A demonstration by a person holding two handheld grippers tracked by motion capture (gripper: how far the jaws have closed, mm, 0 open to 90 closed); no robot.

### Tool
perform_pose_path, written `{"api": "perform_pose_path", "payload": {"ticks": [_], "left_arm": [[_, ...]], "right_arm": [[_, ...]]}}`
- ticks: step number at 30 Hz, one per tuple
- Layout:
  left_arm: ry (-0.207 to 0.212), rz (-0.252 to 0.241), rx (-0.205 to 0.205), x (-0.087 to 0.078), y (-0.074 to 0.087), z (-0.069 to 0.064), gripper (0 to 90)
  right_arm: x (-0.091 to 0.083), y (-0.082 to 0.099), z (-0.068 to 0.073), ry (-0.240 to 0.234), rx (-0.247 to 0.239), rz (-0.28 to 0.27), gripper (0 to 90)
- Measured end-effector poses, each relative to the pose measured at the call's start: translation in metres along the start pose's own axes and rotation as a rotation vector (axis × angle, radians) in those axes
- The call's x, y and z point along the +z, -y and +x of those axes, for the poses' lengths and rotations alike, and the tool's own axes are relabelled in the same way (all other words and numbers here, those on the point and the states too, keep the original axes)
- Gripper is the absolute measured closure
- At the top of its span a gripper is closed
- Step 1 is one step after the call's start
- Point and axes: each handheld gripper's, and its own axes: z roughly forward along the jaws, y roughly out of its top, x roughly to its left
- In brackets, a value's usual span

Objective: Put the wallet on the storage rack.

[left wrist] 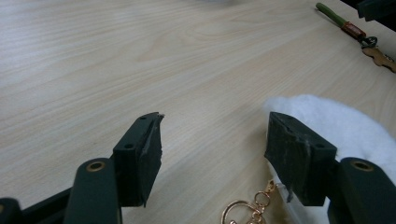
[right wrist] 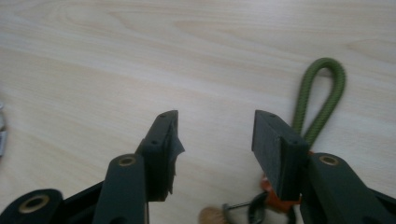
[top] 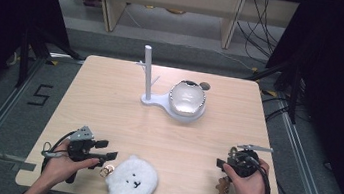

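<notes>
A pale wooden surface (top: 108, 104) is sitting in a dim room, with grey floor around it, black frames at either side and light wooden furniture legs with loose cables lying beyond its far edge. Taking the white stand (top: 148, 76) as the landmark, it is rising upright near the far middle of the surface, and a shiny silver bowl (top: 187, 98) is resting on the stand's base just to its right. Well apart from the stand, at the near edge and slightly to its left, a white fluffy plush keychain (top: 131, 181) is lying with its gold ring (left wrist: 243, 210) beside it; nothing is standing between it and the stand. Farther from the stand, towards the near right corner, a green cord keychain (right wrist: 322, 100) with an orange clasp and a small wooden charm is lying flat. The left hand-held gripper (top: 102, 150) is being held low at the near left, pointing level towards the plush, its jaws standing wide open with nothing gripped; in the left gripper view the plush is lying just beside and behind one jaw. The right hand-held gripper (top: 226, 160) is hovering over the green cord keychain, its jaws also standing apart and holding nothing, the cord loop lying just beyond one jaw
</notes>
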Motion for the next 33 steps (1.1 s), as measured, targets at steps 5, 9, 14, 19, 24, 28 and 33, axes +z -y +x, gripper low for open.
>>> {"api": "perform_pose_path", "payload": {"ticks": [5,9,14,19,24,28,33], "left_arm": [[0.023,0.022,0.003,0.0,-0.003,-0.006,35.6],[0.062,0.063,0.01,0.003,-0.008,-0.012,35.5],[0.083,0.133,0.024,0.007,-0.018,-0.021,35.5],[0.092,0.218,0.075,0.011,-0.028,-0.03,35.3],[0.099,0.316,0.099,0.019,-0.034,-0.037,35.3],[0.093,0.406,0.137,0.028,-0.035,-0.038,35.4],[0.108,0.461,0.142,0.036,-0.032,-0.04,35.6]], "right_arm": [[0.002,-0.002,0.01,-0.046,-0.001,0.041,50.7],[0.004,-0.001,0.016,-0.056,-0.011,0.058,50.8],[0.003,-0.002,0.022,-0.045,-0.02,0.063,50.4],[0.004,-0.004,0.031,-0.065,-0.022,0.07,49.8],[0.009,-0.002,0.038,-0.074,-0.039,0.084,49.1],[0.011,-0.002,0.04,-0.083,-0.043,0.065,48.5],[0.009,-0.003,0.042,-0.098,-0.029,0.075,48.1]]}}
